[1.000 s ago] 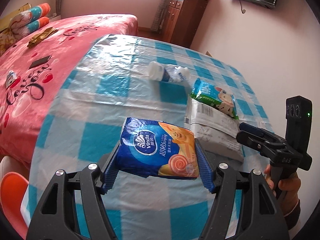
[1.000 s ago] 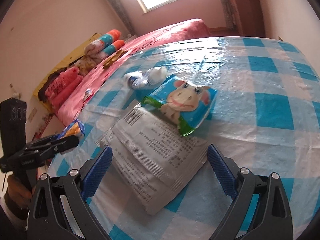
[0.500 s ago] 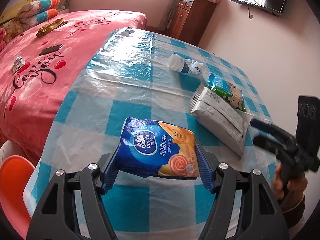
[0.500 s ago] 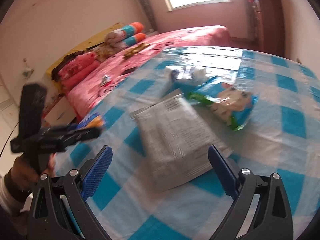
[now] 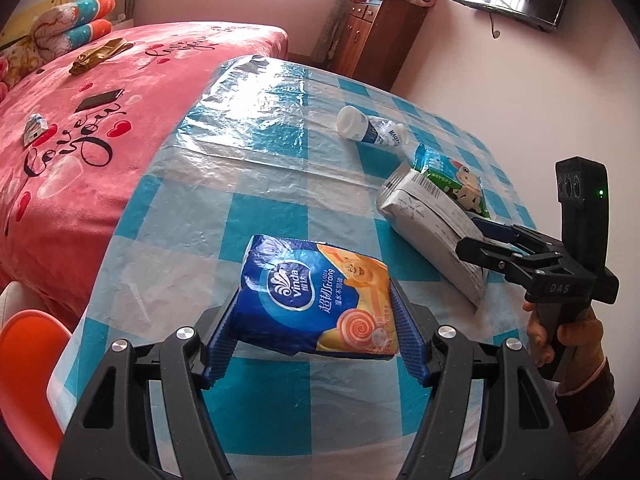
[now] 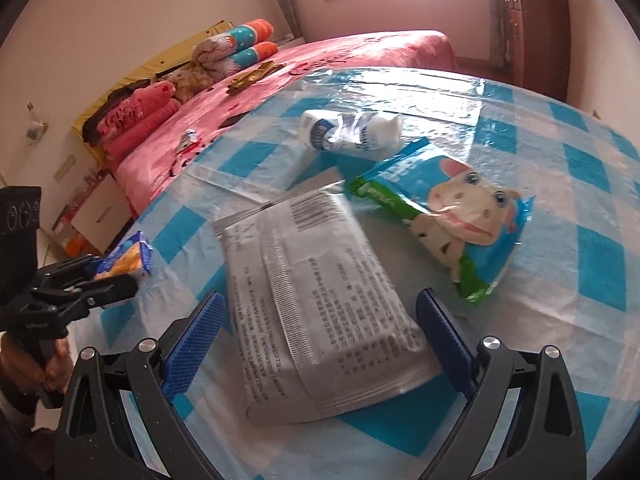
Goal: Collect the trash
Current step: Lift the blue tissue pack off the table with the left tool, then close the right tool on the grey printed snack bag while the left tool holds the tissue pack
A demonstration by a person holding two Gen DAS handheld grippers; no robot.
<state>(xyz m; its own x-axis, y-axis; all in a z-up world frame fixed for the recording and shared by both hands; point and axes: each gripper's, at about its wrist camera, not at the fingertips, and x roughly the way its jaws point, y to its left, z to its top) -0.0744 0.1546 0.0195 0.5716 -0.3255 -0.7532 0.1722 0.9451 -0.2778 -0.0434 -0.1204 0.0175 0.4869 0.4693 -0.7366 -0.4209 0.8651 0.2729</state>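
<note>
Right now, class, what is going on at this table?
A person is clearing litter off a checked table with two handheld grippers. The left gripper is clamped on a blue tissue pack. The right gripper is open, its fingers either side of a grey packet lying on the table. A cow-print wrapper and crushed bottle lie beyond.

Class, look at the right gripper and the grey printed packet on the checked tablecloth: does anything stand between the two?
Nothing visible does. The grey packet lies flat, its near end already between the open right gripper's fingers; the cow-print bag sits beside it, farther off.
</note>
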